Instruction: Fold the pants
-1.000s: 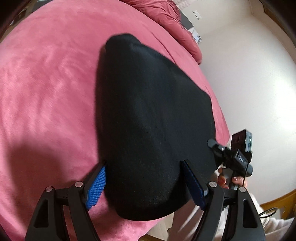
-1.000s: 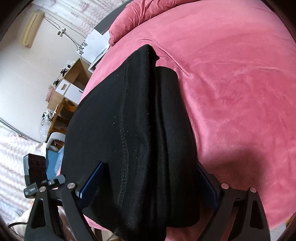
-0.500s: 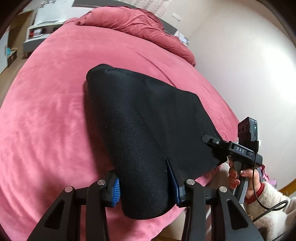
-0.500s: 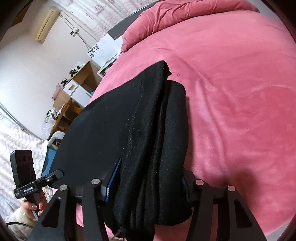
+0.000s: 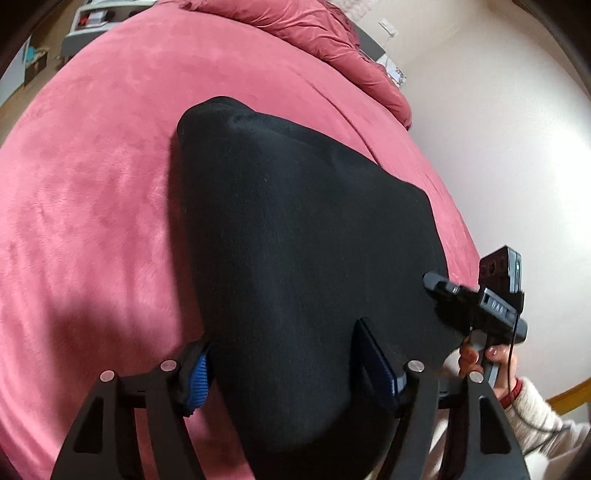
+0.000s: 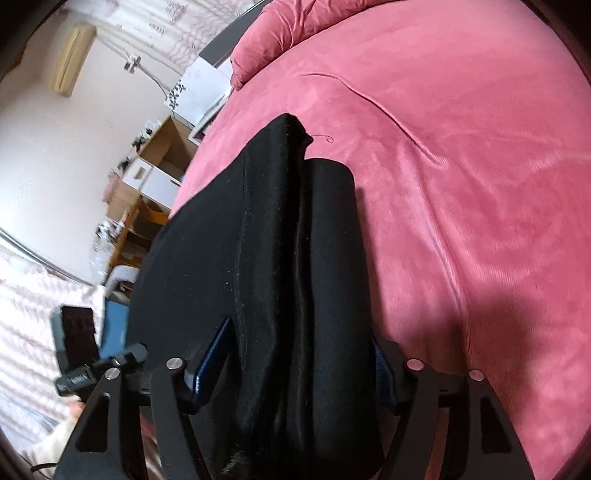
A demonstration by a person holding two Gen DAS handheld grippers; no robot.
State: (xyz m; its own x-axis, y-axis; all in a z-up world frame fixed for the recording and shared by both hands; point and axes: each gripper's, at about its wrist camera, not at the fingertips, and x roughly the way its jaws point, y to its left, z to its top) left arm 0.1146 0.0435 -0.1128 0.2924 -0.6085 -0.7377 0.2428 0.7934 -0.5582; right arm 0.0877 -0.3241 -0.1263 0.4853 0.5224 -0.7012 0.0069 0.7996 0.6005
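On the bed: a big pink blanket (image 5: 92, 221) covers it all, soft and a bit wrinkled.
Room: beside the bed there are pale walls, a wooden desk (image 6: 147, 192) with white boxes, and an air unit (image 6: 72, 59) high on the wall.
Far end of the bed: a bunched-up pink cover (image 5: 314, 33) lies there.
Pants: the black pants (image 5: 306, 240) are folded into a thick pile and lie on the pink blanket, near the bed's close edge.
Left claw: the left gripper (image 5: 291, 373) is at the near end of the pants. A fat fold of the pants sits between its 2 blue pads (image 5: 199, 380). Its jaws are opening.
Right claw: the right gripper (image 6: 291, 365) is at the pants' other near corner, close to the bed's edge. The stacked layers sit between its 2 fingers. Its jaws are opening too.
Grip: I cannot tell if the pads press the cloth on either claw.
Person: a hand (image 5: 484, 358) in a pale sleeve holds the right claw's handle, just off the bed.
In the way: the pants hide the spot between the fingers in both views.
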